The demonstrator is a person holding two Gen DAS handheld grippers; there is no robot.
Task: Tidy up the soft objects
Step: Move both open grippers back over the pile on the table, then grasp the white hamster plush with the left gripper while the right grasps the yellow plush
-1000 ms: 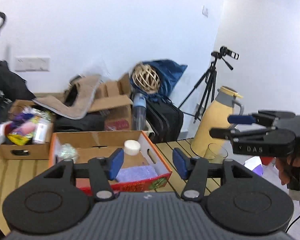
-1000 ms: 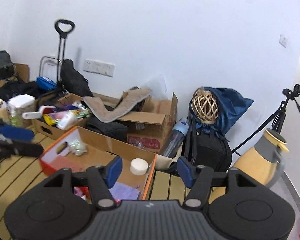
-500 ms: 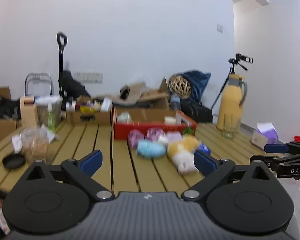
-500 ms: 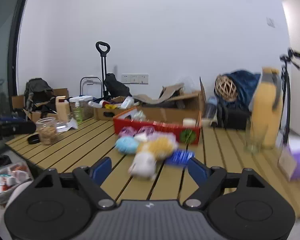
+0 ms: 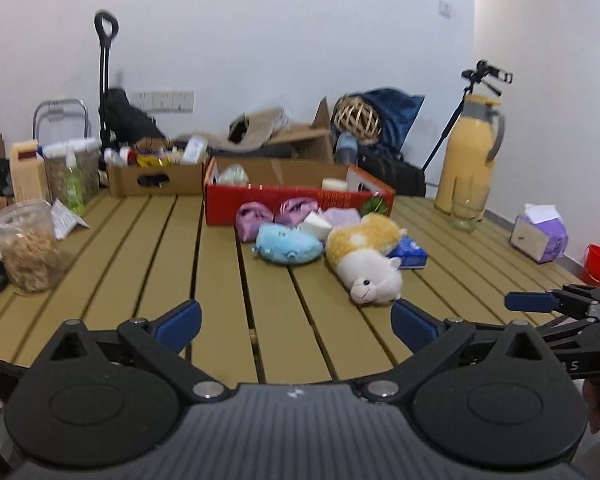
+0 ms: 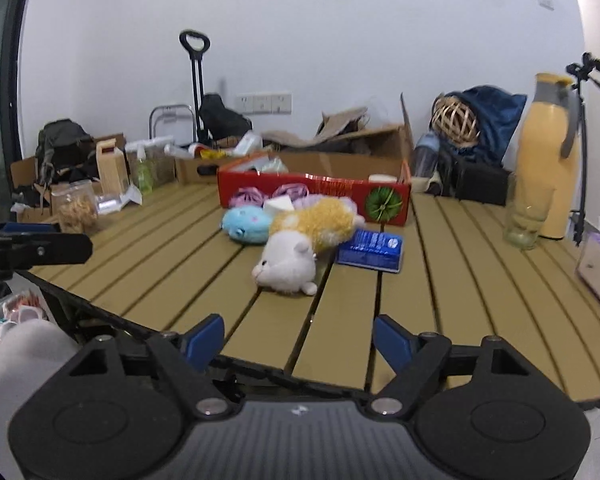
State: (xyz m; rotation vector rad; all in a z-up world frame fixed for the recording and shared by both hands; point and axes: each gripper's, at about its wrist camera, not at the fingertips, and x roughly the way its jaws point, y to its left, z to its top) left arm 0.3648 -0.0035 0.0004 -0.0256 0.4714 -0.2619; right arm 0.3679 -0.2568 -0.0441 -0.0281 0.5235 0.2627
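Both claws gape empty; the plush hamster (image 6: 300, 240) lies ahead, lengthwise away, nearer the right gripper (image 6: 298, 338) than the left gripper (image 5: 296, 322).

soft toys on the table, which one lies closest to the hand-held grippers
The yellow-and-white hamster plush, its white head toward the cameras. The blue plush and the pink pouches lie farther back, near the red box.

1. The tabletop (image 5: 220, 264) is seen in tan slats with dark gaps.
2. The plush hamster (image 5: 364, 256) is coloured yellow and white.
3. The round plush (image 5: 288, 246) is light blue.
4. The cardboard box (image 6: 316, 190) is faced in red.
5. The tissue pack (image 6: 370, 250) is printed blue.
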